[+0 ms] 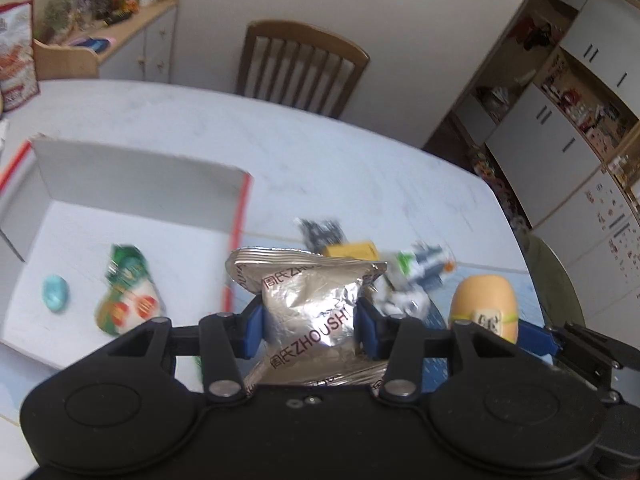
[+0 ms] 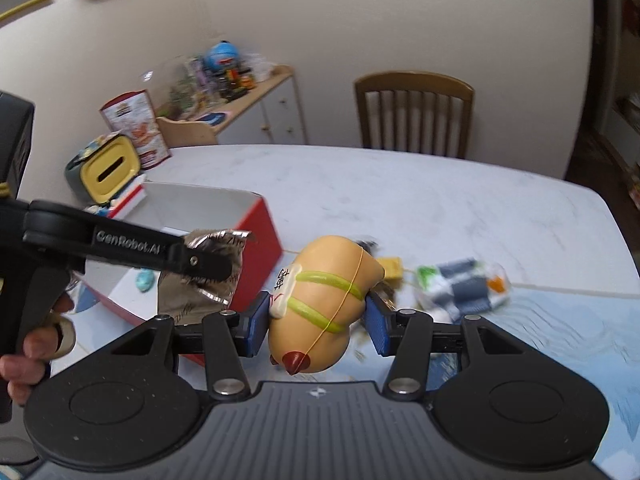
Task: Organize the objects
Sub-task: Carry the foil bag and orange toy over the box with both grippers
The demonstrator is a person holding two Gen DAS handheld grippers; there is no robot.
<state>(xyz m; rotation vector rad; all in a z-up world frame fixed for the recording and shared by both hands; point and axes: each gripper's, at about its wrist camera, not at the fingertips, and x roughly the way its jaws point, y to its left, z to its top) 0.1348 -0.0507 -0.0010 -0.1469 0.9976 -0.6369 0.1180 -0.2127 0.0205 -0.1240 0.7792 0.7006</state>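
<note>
Silver foil, a crinkled snack packet (image 1: 310,312), sits pinched in our left gripper (image 1: 309,322) in the left wrist view, lifted with the open red-edged white cardboard box (image 1: 132,172) at ten o'clock. In the right wrist view our right gripper (image 2: 316,320) clamps a tan gourd-shaped squishy toy (image 2: 320,304). We judge both mid-carry; next, each needs lowering into the box and releasing.

The foil packet (image 1: 310,308) read "ZHOUSHI" in dark letters beside Chinese characters, printed more than once. The left gripper's (image 2: 208,266) arm carried "GenRobot.AI" in pale lettering. The tan toy's (image 2: 324,304) white tag bore Chinese characters I could not make out.
</note>
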